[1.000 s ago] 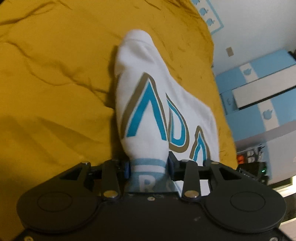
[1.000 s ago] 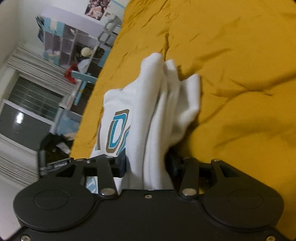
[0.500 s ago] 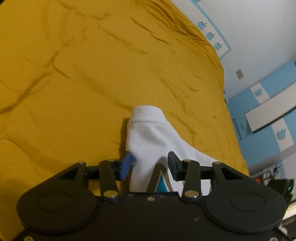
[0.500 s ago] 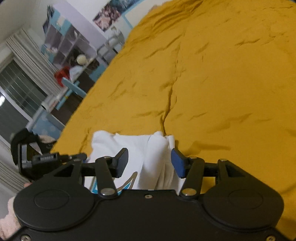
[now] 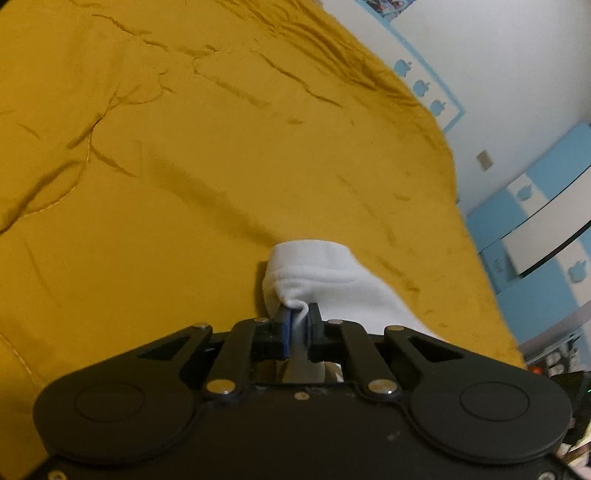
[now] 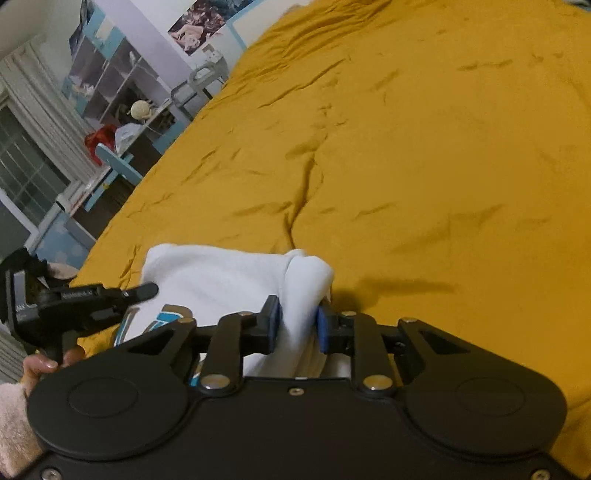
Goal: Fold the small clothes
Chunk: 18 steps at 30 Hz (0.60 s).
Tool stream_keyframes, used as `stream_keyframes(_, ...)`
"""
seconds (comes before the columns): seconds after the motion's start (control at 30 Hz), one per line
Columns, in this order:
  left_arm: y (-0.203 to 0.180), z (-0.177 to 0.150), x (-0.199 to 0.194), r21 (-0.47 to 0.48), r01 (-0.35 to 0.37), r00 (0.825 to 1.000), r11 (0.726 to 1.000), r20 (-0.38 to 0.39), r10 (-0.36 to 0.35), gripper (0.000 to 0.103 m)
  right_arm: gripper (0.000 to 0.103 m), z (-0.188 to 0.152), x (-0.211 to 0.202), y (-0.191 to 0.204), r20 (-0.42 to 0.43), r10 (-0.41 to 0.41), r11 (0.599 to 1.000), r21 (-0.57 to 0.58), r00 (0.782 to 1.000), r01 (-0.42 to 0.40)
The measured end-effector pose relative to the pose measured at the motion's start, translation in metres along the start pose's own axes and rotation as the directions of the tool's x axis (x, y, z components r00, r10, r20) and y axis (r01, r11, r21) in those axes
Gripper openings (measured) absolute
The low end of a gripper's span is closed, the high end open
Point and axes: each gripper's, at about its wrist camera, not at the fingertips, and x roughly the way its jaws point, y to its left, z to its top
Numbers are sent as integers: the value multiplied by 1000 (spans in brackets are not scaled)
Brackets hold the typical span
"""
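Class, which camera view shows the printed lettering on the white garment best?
The right wrist view: part of the teal lettering shows on the white garment, beside the left hand-held gripper. The left wrist view shows only plain white cloth.

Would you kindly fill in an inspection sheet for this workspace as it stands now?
Surface: mustard yellow bedspread, creased, covering the bed.
Job's things: white garment with a teal and tan print, lying on the bedspread, held at two points.
Clutter: nothing seen on the bedspread.
Grippers: left tool shut on a pinch of the white garment's edge; right tool closed on a thicker bunched fold, fabric filling the gap.
Cables: nothing seen.
Surroundings: shelving unit and wall poster in the right wrist view; blue and white cabinets in the left wrist view.
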Motion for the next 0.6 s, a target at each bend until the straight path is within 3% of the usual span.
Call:
stream_keyframes(0.03, 0, -1, 2, 2, -10, 1000, 1000, -8, 10, 7, 21, -1, 0, -2, 7, 2, 1000, 9, 1000, -3)
stream_keyframes(0.17, -2, 4, -3, -8, -23, 999, 1000, -27, 22, 12, 44, -3, -10, 0, 18, -13, 1000, 26, 1000, 13)
stream_keyframes(0.33, -16, -4, -64, 28, -30, 1000, 999, -4, 30, 20, 44, -9, -66, 28, 42, 7, 1000, -5, 999, -7)
stream_keyframes(0.37, -20, -12, -82, 39, -26, 1000, 999, -6, 27, 28, 44, -15, -82, 37, 36, 14, 1000, -27, 999, -13)
stream_keyframes(0.5, -28, -54, -136, 75, -35, 999, 997, -24, 37, 40, 44, -51, -127, 58, -28, 37, 997, -63, 999, -39)
stream_keyframes(0.6, -27, -92, -162, 45, -22, 998, 999, -64, 25, 45, 44, -82, -151, 66, -55, 34, 995, -92, 998, -39)
